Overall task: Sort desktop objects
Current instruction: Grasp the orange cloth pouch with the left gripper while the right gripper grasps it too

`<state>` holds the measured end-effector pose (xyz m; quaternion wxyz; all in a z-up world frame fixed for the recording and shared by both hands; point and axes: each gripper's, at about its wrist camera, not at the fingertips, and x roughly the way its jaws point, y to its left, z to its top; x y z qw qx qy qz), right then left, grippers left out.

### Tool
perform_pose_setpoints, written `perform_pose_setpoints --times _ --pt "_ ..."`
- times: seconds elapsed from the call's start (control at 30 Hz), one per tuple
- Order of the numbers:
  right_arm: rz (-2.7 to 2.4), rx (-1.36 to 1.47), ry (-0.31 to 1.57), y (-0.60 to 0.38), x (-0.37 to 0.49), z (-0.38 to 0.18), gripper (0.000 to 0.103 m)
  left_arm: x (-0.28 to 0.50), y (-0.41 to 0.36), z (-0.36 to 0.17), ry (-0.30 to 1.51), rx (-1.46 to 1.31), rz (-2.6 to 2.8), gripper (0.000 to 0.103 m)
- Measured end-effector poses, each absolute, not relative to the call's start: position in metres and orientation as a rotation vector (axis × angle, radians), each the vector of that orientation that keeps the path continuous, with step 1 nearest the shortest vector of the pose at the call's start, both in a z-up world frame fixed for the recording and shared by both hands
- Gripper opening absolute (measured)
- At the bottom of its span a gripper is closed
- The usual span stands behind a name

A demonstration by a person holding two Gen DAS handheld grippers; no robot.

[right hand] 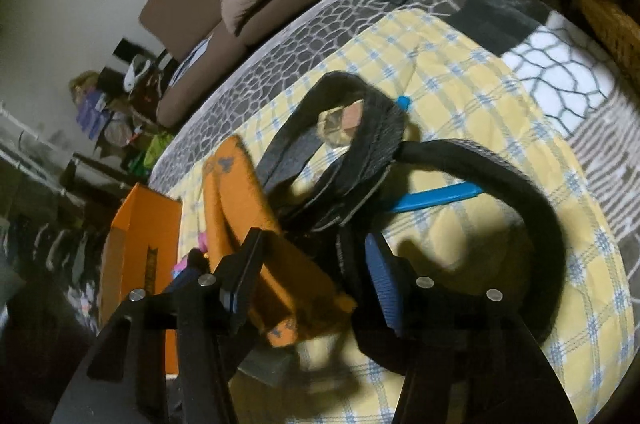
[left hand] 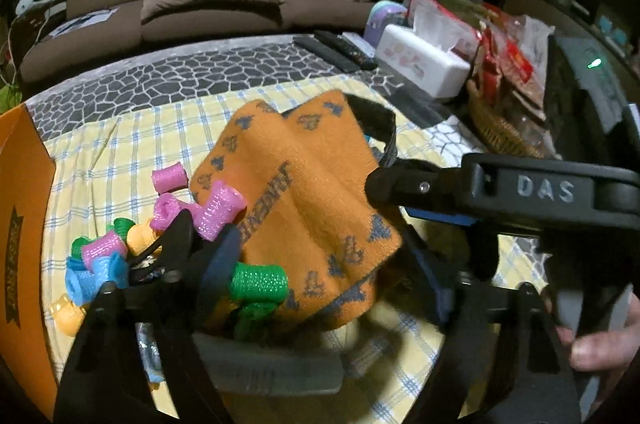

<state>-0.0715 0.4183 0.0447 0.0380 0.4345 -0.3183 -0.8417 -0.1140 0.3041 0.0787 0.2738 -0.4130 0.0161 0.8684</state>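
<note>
Orange cloth (left hand: 304,199) draped between both tongs, likely being lifted clear of curlers (left hand: 218,209) at left. Left gripper (left hand: 332,260) part open, grip unclear (pads blurred). Right gripper (right hand: 308,288) half closed astride cloth edge; contact uncertain.

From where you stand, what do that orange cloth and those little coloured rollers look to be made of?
Orange cloth: soft knitted or terry fabric, matte, judging by its fuzzy nap and limp folds. Coloured rollers: probably plastic mesh, slightly glossy, with a fine grid texture. Neither is certain from looks alone.
</note>
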Motion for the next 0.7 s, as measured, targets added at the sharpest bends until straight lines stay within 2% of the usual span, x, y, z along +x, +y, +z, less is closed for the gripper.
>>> perform_pose_setpoints --times 0.1,0.17,0.23,0.3,0.37,0.43,0.53,0.7 --pt "-2.564 1.346 -0.938 0.41 -0.075 0.042 0.055 -0.117 0.303 0.073 0.026 -1.136 2.331 0.056" --pt "-2.536 1.367 -0.93 0.407 -0.079 0.036 0.055 -0.119 0.299 0.07 0.004 -1.159 2.325 0.037" --pt "-2.527 1.373 -0.915 0.403 -0.08 0.032 0.057 -0.119 0.295 0.069 -0.023 -1.168 2.31 0.023" --pt "-2.529 1.379 -0.888 0.399 -0.082 0.032 0.055 -0.121 0.292 0.069 -0.044 -1.174 2.302 0.02" --pt "-2.525 1.362 -0.87 0.396 -0.082 0.034 0.028 -0.122 0.287 0.072 -0.084 -1.178 2.287 0.016" --pt "-2.518 1.341 -0.865 0.394 -0.081 0.037 0.016 -0.122 0.28 0.076 -0.137 -1.175 2.269 0.016" --pt "-2.511 1.278 -0.854 0.39 -0.077 0.048 0.012 -0.123 0.266 0.088 -0.213 -1.16 2.262 0.015" --pt "-2.513 1.143 -0.91 0.391 -0.068 0.074 0.01 -0.122 0.232 0.124 -0.397 -1.075 2.233 0.015"
